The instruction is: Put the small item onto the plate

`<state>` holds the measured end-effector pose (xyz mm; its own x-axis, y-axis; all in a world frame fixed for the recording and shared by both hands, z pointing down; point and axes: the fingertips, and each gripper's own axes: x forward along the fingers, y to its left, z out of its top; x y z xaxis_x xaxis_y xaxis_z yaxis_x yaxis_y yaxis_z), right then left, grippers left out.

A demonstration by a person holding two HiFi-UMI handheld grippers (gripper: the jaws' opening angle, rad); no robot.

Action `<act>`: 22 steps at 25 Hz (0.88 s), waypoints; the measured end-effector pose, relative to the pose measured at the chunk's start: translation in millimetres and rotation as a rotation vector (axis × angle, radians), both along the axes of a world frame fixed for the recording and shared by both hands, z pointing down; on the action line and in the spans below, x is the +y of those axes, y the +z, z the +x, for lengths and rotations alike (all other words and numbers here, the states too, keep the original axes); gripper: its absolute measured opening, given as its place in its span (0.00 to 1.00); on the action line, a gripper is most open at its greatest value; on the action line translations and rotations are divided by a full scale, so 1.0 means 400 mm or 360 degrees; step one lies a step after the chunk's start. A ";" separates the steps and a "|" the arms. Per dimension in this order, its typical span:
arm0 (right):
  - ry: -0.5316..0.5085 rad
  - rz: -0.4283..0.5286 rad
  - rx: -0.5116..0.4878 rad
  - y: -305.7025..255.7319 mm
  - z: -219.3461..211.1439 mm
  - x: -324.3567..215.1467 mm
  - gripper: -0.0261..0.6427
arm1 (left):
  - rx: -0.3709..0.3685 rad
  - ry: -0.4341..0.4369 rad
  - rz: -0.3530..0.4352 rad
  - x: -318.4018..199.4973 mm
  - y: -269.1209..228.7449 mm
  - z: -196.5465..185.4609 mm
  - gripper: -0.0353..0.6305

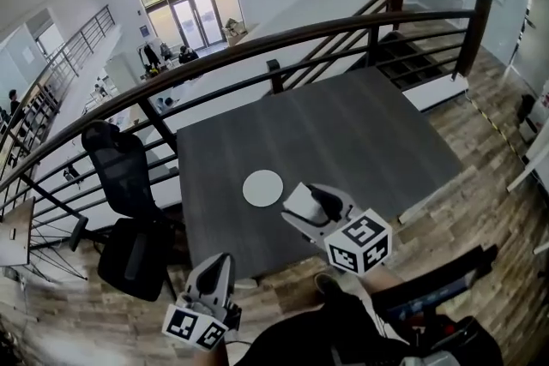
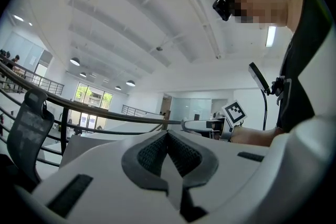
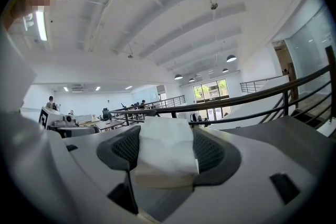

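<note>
A round white plate (image 1: pixel 262 188) lies on the dark grey table (image 1: pixel 360 133), near its front edge. My right gripper (image 1: pixel 298 203) hovers just right of the plate, over the table's front edge, jaws pointing up and away. It is shut on a small white block-shaped item (image 3: pixel 164 157) that sits wedged between the two dark pads (image 3: pixel 210 152), filling the gap of the right gripper (image 3: pixel 164 136). My left gripper (image 1: pixel 214 263) is lower left, off the table in front of it. In its own view the left gripper (image 2: pixel 168 136) has its pads pressed together with nothing between them.
A black office chair (image 1: pixel 129 184) stands left of the table. A dark curved railing (image 1: pixel 274 64) runs behind the table, with an open drop to a lower floor beyond. Wooden floor (image 1: pixel 480 176) surrounds the table on the right and front.
</note>
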<state>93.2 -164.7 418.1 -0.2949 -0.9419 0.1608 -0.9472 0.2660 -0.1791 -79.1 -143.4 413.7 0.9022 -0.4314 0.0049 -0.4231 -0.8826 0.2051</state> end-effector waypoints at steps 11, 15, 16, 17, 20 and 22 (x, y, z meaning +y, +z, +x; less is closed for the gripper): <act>-0.0187 -0.0068 0.0001 0.040 0.095 -0.220 0.51 | -0.0046 -0.0275 0.0000 -0.109 -0.030 0.059 0.06; -0.0248 -0.0100 0.0006 0.066 0.117 -0.285 0.51 | -0.0089 -0.0401 -0.0014 -0.129 -0.035 0.071 0.06; -0.0268 -0.0115 0.0009 0.081 0.120 -0.302 0.51 | -0.0093 -0.0428 -0.0016 -0.133 -0.037 0.075 0.06; -0.0290 -0.0135 0.0009 0.100 0.121 -0.320 0.51 | -0.0094 -0.0456 -0.0015 -0.138 -0.039 0.079 0.06; -0.0341 -0.0205 -0.0002 0.164 0.120 -0.369 0.51 | -0.0105 -0.0549 0.0002 -0.144 -0.048 0.078 0.06; -0.0356 -0.0246 -0.0016 0.191 0.123 -0.387 0.51 | -0.0108 -0.0619 0.0013 -0.131 -0.057 0.070 0.06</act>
<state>142.3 -319.5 494.7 -0.4950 -0.8178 0.2934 -0.8660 0.4370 -0.2431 -51.2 -195.8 390.9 0.6689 -0.7413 0.0543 -0.7388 -0.6550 0.1588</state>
